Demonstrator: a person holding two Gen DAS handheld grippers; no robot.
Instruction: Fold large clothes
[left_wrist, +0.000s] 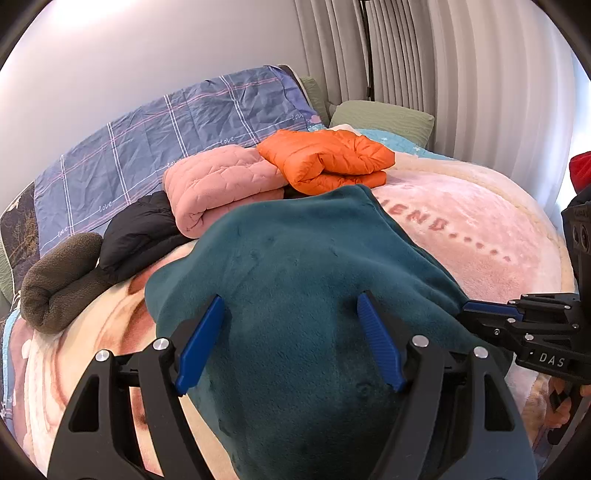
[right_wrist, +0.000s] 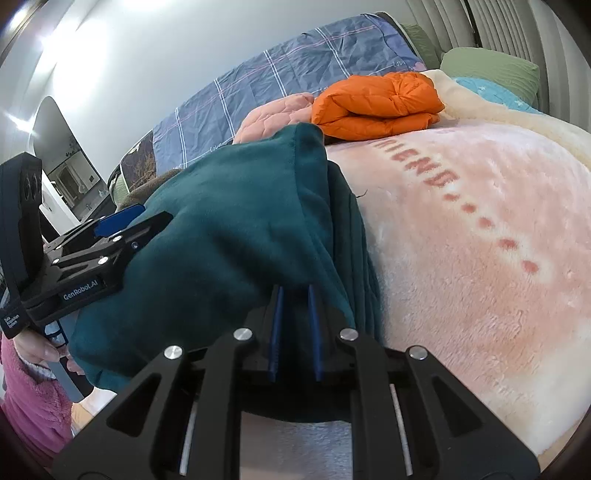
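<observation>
A large teal fleece garment (left_wrist: 295, 280) lies bunched on the pink blanket (left_wrist: 480, 229). My left gripper (left_wrist: 291, 306) is open, its blue fingers spread wide over the top of the garment. My right gripper (right_wrist: 295, 291) is shut on a fold of the teal garment (right_wrist: 229, 229) at its right edge. The right gripper also shows at the right of the left wrist view (left_wrist: 491, 308). The left gripper shows at the left of the right wrist view (right_wrist: 122, 221).
Folded clothes lie behind the garment: an orange puffer jacket (left_wrist: 328, 158), a pink quilted jacket (left_wrist: 218, 184), a black jacket (left_wrist: 140, 229) and a brown fleece (left_wrist: 59, 280). A blue plaid duvet (left_wrist: 159, 129) and green pillows (left_wrist: 384, 116) lie by the wall. Curtains (left_wrist: 443, 55) hang at the right.
</observation>
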